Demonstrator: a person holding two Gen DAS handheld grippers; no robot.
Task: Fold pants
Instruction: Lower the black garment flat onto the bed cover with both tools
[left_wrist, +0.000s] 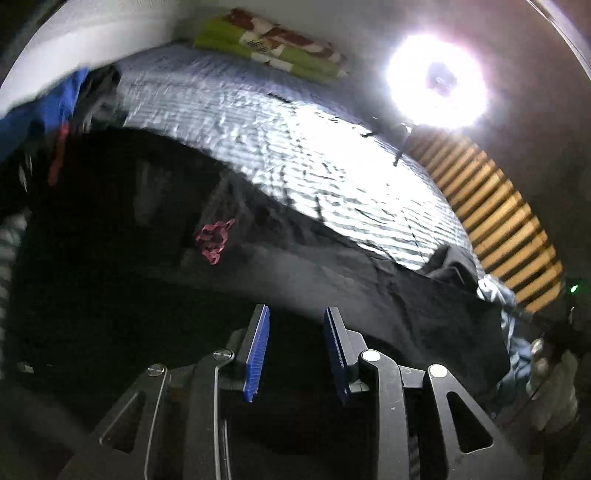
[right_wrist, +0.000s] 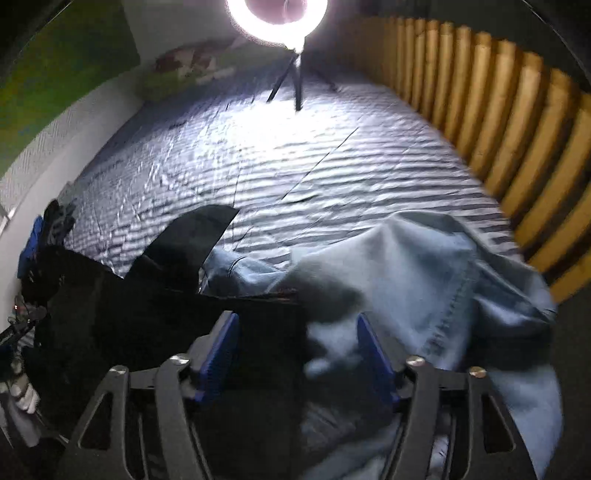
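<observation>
Right now both grippers hang over a bed (right_wrist: 314, 155) covered in a striped sheet. Black pants (left_wrist: 332, 280) lie spread across the near side of the bed, with light blue jeans (right_wrist: 424, 266) bunched just beside them on the right. Each gripper, the left gripper (left_wrist: 296, 350) and the right gripper (right_wrist: 299, 354), is spread apart with nothing pinched. A ring light (left_wrist: 437, 79) glares at the far end, by a wooden slatted rail (right_wrist: 517, 129).
</observation>
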